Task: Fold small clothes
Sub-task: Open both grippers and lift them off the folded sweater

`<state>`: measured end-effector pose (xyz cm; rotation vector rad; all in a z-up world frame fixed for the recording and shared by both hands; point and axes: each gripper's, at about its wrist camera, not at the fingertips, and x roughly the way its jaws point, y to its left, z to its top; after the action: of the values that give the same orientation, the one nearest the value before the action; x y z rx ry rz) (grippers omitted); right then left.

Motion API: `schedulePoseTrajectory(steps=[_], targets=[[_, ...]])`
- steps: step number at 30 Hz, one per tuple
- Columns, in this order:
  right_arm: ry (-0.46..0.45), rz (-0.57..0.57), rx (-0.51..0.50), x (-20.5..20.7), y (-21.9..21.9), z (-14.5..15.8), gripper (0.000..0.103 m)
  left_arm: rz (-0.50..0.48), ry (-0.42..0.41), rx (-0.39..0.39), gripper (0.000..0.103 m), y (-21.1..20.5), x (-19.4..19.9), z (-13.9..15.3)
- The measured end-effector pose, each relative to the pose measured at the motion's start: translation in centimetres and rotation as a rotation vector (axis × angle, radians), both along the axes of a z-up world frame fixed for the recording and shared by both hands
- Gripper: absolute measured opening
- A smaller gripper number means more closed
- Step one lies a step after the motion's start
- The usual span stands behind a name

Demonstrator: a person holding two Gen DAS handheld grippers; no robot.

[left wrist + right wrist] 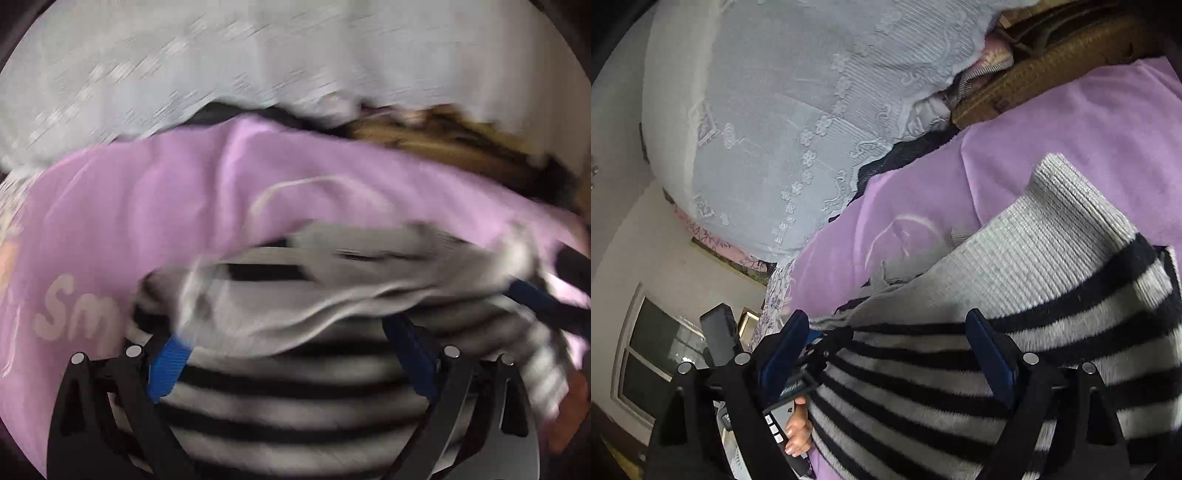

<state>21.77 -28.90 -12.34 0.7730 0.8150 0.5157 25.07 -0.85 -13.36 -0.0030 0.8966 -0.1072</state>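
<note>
Purple blanket (1071, 140) beneath striped sweater (960, 369); both jaws apparently spread apart.

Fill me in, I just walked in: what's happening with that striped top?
A person with two handheld grippers is folding a black-and-white striped sweater lying on a purple garment on the bed. Both the left gripper and right gripper hover open over it; the left view is motion-blurred, with grey ribbed fabric bunched between its fingers.
</note>
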Motion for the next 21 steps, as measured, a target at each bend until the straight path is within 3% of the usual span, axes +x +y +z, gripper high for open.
schedulePoseTrajectory(steps=[2, 4, 7, 10, 14, 16, 18, 19, 21], targets=[[0.027, -0.079, 0.042, 1.9, -1.1, -1.5, 0.087, 0.085, 0.121, -0.154, 0.094, 2.1, 3.3, -1.2], [0.029, -0.157, 0.074, 2.9, -2.6, -2.8, 0.084, 0.106, 0.147, -0.195, 0.097, 2.5, 4.7, -1.3], [-0.023, -0.155, 0.111, 2.7, -3.3, -3.1, 0.083, 0.107, 0.131, -0.127, 0.098, 1.5, 5.2, -1.8], [-0.063, -0.141, 0.089, 1.4, -3.0, -2.0, 0.085, 0.072, 0.063, -0.027, 0.098, -0.2, 2.8, -1.2], [-0.133, -0.077, 0.026, -0.8, -2.0, 0.1, 0.089, -0.036, -0.017, -0.085, 0.098, -0.3, -2.1, 0.9], [-0.137, -0.048, 0.014, -1.6, -1.4, 0.5, 0.093, -0.021, 0.007, -0.036, 0.098, 0.3, -3.3, -0.1], [-0.078, -0.060, -0.037, -1.7, -1.2, -0.4, 0.097, -0.020, 0.048, 0.015, 0.099, 1.2, -3.5, -2.2], [-0.025, -0.063, -0.067, -1.5, -1.2, -1.6, 0.092, -0.024, 0.023, 0.031, 0.099, 1.3, -3.9, -2.3], [-0.030, -0.076, -0.128, -2.1, -1.3, -2.1, 0.079, 0.003, 0.013, 0.071, 0.099, 1.0, -4.7, -1.8]])
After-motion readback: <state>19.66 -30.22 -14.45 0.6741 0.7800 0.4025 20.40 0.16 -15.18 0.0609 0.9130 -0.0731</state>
